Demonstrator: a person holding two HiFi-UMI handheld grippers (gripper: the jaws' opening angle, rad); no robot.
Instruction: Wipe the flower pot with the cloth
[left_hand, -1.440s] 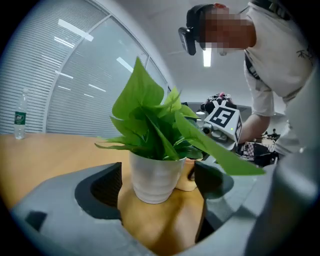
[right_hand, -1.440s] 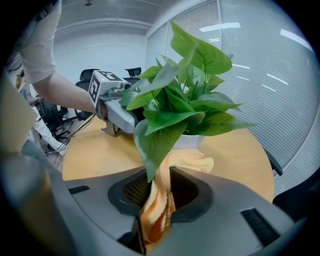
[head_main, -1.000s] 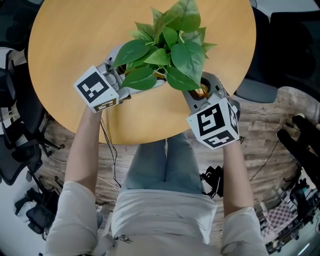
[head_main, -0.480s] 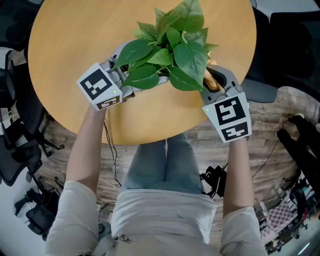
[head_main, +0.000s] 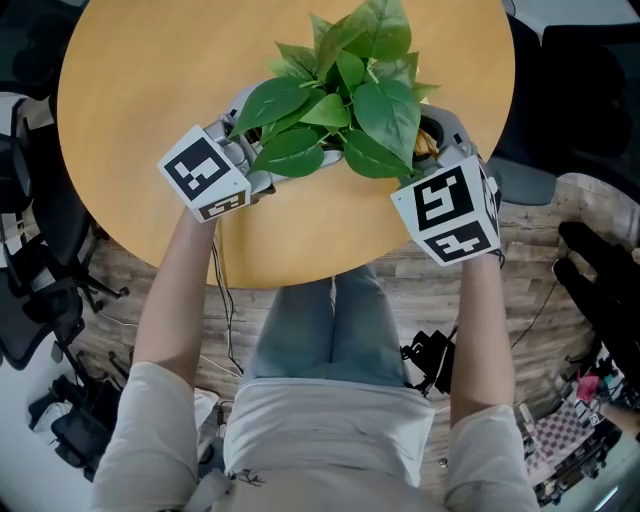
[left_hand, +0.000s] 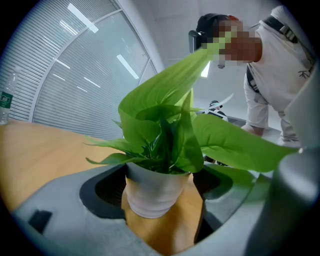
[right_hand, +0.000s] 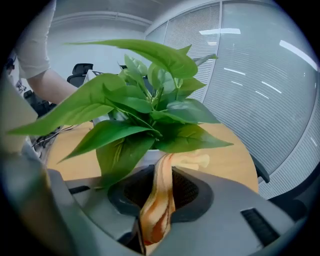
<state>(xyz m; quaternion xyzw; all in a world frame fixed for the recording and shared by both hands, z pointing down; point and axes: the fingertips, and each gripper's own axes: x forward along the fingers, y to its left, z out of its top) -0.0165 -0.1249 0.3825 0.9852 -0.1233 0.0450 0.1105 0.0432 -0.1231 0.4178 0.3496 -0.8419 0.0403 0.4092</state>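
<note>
Flower pot (left_hand: 150, 187) clamped in the left claw (left_hand: 160, 200), cloth (right_hand: 159, 205) pinched in the right claw (right_hand: 162, 175).
The cloth is stretched up to the flower pot under the leaves (head_main: 340, 90); the flower pot is stood on the tabletop (head_main: 150, 90), upper middle of the head view.

The round table (head_main: 130, 120) is yellow wood. Under it, the floor (head_main: 545, 255) is pale wood planks, with a thin cable (head_main: 230, 340) lying on it. Black chairs (head_main: 35, 300) stand at the left. A grey chair seat (head_main: 522, 182) is at the right. Far off is a glass wall (left_hand: 100, 95) with blinds (left_hand: 30, 65), and long lights (left_hand: 127, 66) shine in the glass.
</note>
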